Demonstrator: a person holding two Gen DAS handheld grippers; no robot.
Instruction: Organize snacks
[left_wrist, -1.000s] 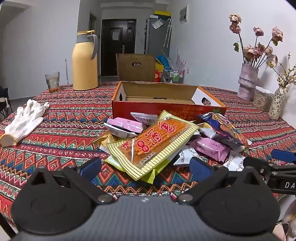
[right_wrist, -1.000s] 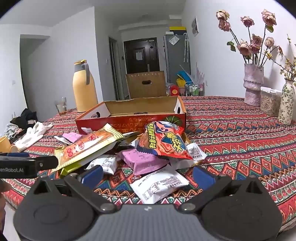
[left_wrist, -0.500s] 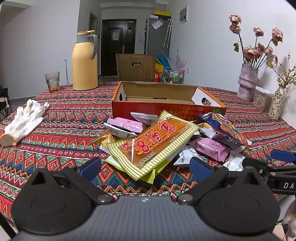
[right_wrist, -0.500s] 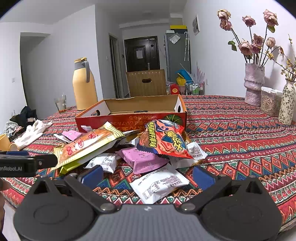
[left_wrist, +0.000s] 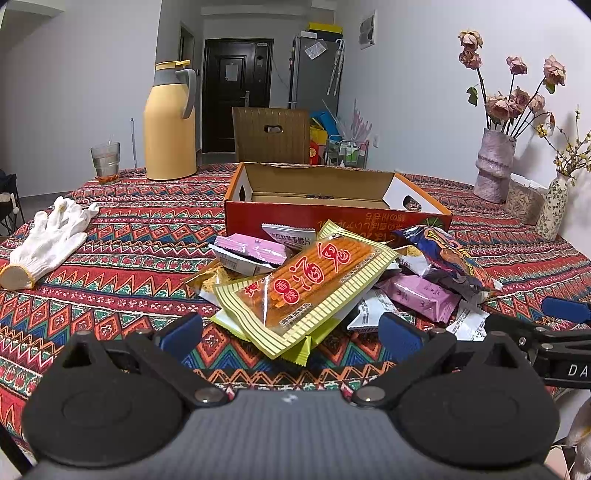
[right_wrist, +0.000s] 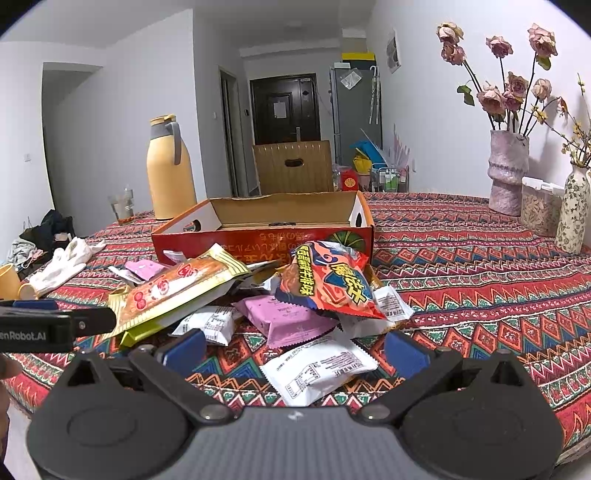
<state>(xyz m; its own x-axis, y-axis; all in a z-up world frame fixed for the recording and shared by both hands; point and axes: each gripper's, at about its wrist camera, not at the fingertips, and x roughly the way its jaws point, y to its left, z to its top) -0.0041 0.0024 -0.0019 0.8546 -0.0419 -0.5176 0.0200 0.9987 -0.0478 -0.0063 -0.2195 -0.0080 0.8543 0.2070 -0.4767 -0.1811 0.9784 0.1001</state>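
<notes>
Both hand-held grippers sit low in their frames with jaws spread wide and nothing between them. The left gripper (left_wrist: 290, 334) faces a heap of snack packets (left_wrist: 332, 280) at centre frame, lying on a patterned tablecloth (left_wrist: 140, 236) just in front of an open red cardboard box (left_wrist: 332, 218). Topmost is a long yellow-striped packet (left_wrist: 306, 284) of orange sticks — large red Chinese characters and a red round badge on its face. A pink packet (left_wrist: 255, 249) lies to its left, another pink one (left_wrist: 417, 297) to its right.

In the right wrist view the right gripper (right_wrist: 295, 354) faces the same heap; a white packet (right_wrist: 317, 369) with small print, too fine to read, lies between its blue fingertips (right_wrist: 184, 349). Above it an orange-and-blue bag (right_wrist: 328, 282) carries yellow Chinese lettering. The box front shows upside-down print. At the left edge the other gripper's body reads "enRobot.AI" — partly cut off.

A yellow thermos jug (left_wrist: 170, 122) stands upper left, a white glove (left_wrist: 51, 236) at the left.
</notes>
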